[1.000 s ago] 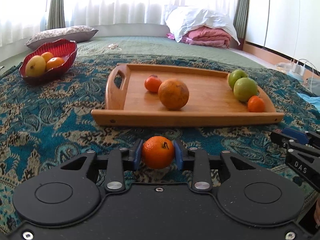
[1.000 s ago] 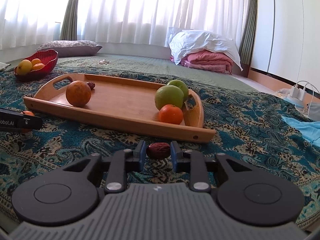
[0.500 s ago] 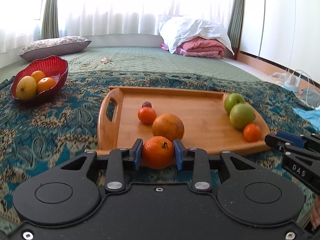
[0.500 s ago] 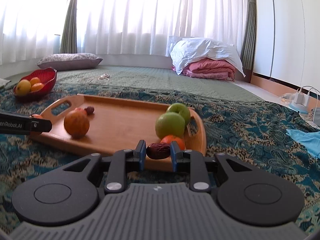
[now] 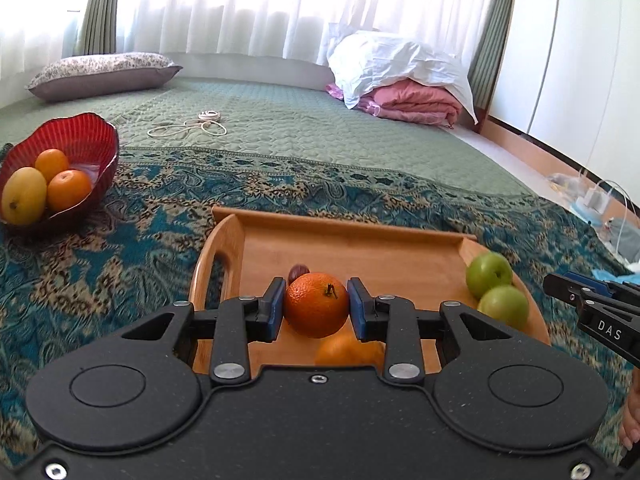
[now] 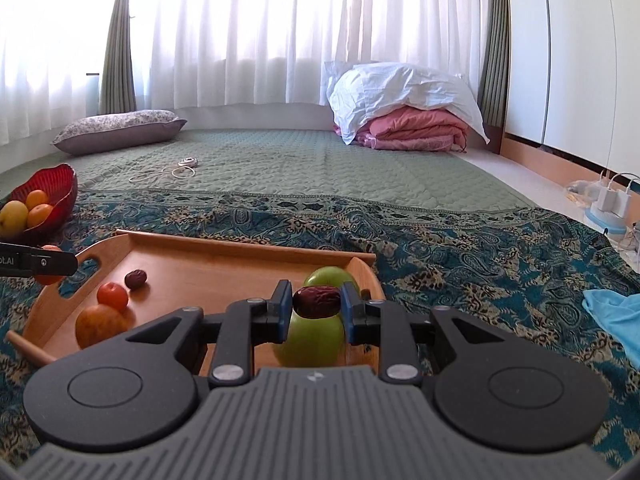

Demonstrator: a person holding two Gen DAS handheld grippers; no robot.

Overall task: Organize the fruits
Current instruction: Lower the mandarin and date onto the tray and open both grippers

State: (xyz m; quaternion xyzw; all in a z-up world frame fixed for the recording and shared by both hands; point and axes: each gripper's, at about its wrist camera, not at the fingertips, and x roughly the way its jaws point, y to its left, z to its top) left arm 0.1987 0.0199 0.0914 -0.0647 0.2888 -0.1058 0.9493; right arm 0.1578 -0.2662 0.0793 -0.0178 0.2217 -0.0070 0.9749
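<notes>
My left gripper [image 5: 316, 306] is shut on a small orange [image 5: 316, 304], held above the wooden tray [image 5: 352, 246]. Below it a larger orange fruit [image 5: 348, 350] lies half hidden, and a dark date [image 5: 299, 270] peeks out behind. Two green apples [image 5: 489, 274] sit at the tray's right end. My right gripper [image 6: 316, 306] is shut on a brown date [image 6: 317, 301], over the green apples [image 6: 310, 338]. In the right wrist view the tray [image 6: 224, 246] also holds a date [image 6: 135, 279], a small orange [image 6: 113, 295] and a big orange fruit [image 6: 102, 323].
A red bowl [image 5: 90, 142] with a mango and oranges stands at the left on the patterned cloth [image 5: 120, 248]. A white cord [image 5: 188, 128] lies on the green quilt. Far back are a pillow [image 5: 102, 74] and folded bedding [image 5: 404, 80]; chargers [image 6: 612, 200] sit right.
Both grippers rose and moved forward from in front of the tray to above it, each keeping its fruit. The tray now sits lower and nearer in both views.
</notes>
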